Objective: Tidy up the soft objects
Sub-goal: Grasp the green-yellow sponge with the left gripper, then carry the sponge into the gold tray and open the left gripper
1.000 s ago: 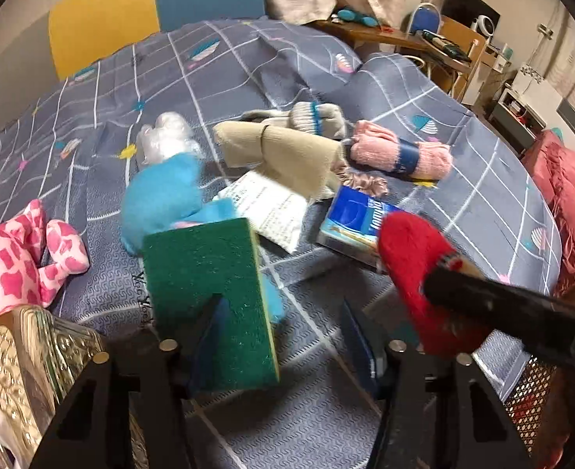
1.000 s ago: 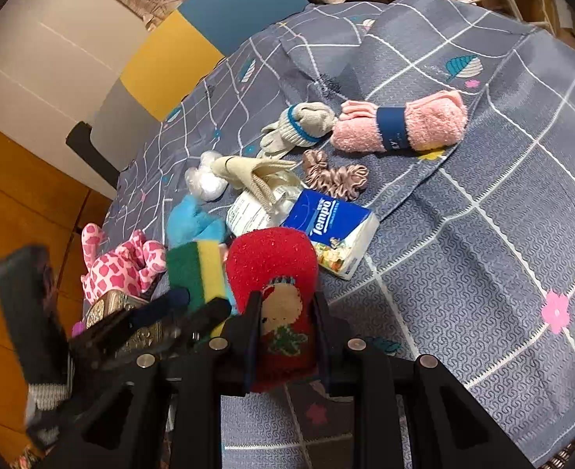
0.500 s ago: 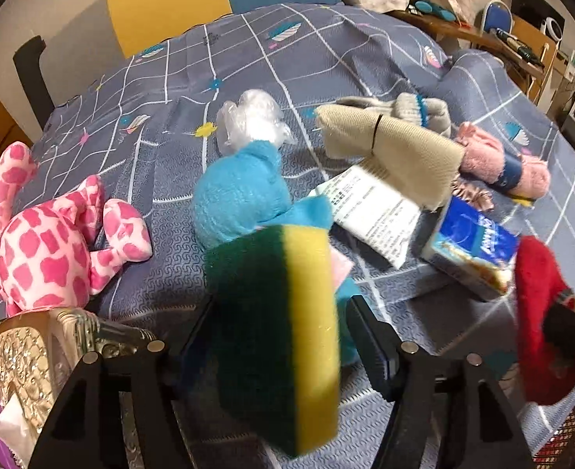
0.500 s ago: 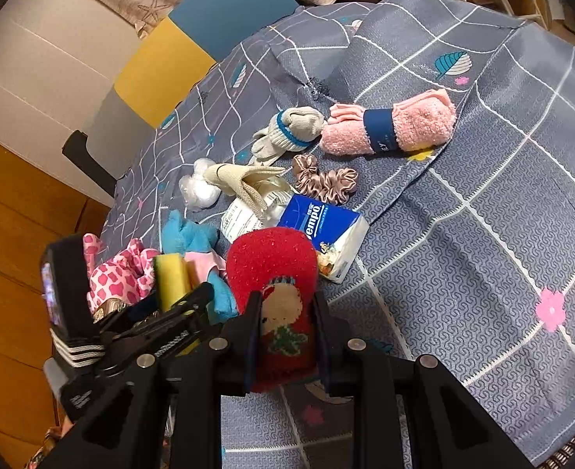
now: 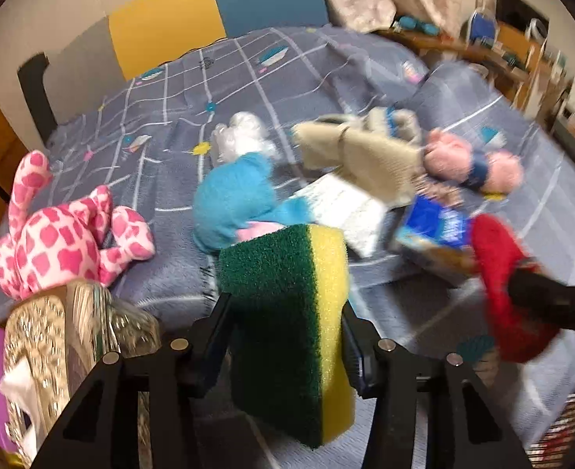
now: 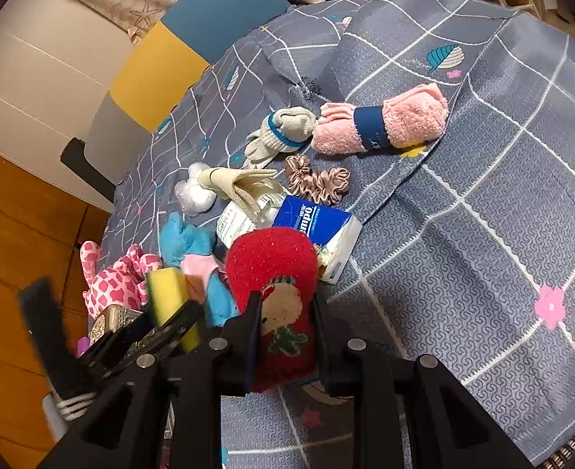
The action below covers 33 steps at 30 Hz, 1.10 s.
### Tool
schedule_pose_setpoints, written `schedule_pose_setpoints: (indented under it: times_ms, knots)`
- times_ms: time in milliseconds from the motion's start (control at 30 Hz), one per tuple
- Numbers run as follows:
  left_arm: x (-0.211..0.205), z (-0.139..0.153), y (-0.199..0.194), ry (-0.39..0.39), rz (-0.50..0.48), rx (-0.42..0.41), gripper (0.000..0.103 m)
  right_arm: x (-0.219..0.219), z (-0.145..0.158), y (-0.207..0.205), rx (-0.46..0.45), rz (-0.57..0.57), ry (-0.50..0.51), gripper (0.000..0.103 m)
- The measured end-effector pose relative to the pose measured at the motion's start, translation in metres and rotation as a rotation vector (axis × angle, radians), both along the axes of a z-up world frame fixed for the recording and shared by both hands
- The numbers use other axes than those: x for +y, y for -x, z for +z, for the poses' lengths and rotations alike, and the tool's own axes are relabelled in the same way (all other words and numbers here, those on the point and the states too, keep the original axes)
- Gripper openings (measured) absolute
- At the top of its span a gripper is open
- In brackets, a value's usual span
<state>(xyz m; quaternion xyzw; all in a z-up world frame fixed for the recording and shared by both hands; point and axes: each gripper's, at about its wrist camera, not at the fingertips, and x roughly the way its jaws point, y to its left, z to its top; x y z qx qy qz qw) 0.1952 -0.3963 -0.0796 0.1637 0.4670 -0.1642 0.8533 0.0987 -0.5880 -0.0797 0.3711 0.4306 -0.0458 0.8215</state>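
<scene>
My left gripper (image 5: 287, 336) is shut on a green and yellow sponge (image 5: 287, 312), held above the grey checked bedspread (image 5: 170, 136). My right gripper (image 6: 283, 328) is shut on a red sock with a doll picture (image 6: 275, 289); the sock also shows at the right of the left wrist view (image 5: 502, 273). The sponge also shows in the right wrist view (image 6: 166, 293), left of the sock. On the bed lie a pink spotted plush (image 5: 60, 234), a blue plush (image 5: 232, 199), a rolled pink towel (image 6: 385, 125), grey gloves (image 6: 283, 133) and a beige cloth (image 6: 240, 187).
A blue tissue pack (image 6: 318, 230), a brown scrunchie (image 6: 315, 183), a white paper (image 5: 342, 211) and a clear plastic wad (image 6: 195, 193) lie mid-bed. A gold patterned box (image 5: 53, 336) stands at lower left. A yellow and blue headboard (image 5: 209, 19) is behind; a desk (image 5: 463, 47) stands at right.
The left gripper turned with the sponge, so its yellow side now shows, and swung its view leftward over the bed. The right gripper holds the red sock almost still.
</scene>
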Motion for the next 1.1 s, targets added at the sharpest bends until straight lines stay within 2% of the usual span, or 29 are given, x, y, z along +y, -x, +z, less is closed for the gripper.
schedule_pose_setpoints:
  times_ms: [233, 433, 600, 700, 867, 967, 1100]
  knots:
    - [0.024, 0.047, 0.03, 0.249, -0.069, 0.031, 0.05, 0.001, 0.0, 0.0, 0.0, 0.002, 0.018, 0.025]
    - [0.06, 0.082, 0.045, 0.372, -0.109, 0.047, 0.05, 0.002, -0.003, -0.001, 0.007, 0.003, 0.038, 0.025]
    - [0.109, 0.118, 0.059, 0.464, -0.109, 0.0, 0.05, 0.004, 0.0, -0.001, -0.024, 0.008, 0.063, 0.025]
    - [0.152, 0.139, 0.066, 0.513, -0.071, -0.05, 0.05, 0.006, 0.003, -0.001, -0.048, 0.016, 0.081, 0.025]
    - [0.222, 0.157, 0.063, 0.534, 0.032, -0.129, 0.05, 0.011, 0.006, -0.002, -0.077, 0.029, 0.108, 0.025]
    - [0.264, 0.156, 0.055, 0.527, 0.114, -0.153, 0.051, 0.014, 0.006, -0.003, -0.095, 0.039, 0.118, 0.025]
    - [0.325, 0.134, 0.034, 0.526, 0.255, -0.111, 0.051, 0.019, 0.008, -0.002, -0.137, 0.042, 0.142, 0.025]
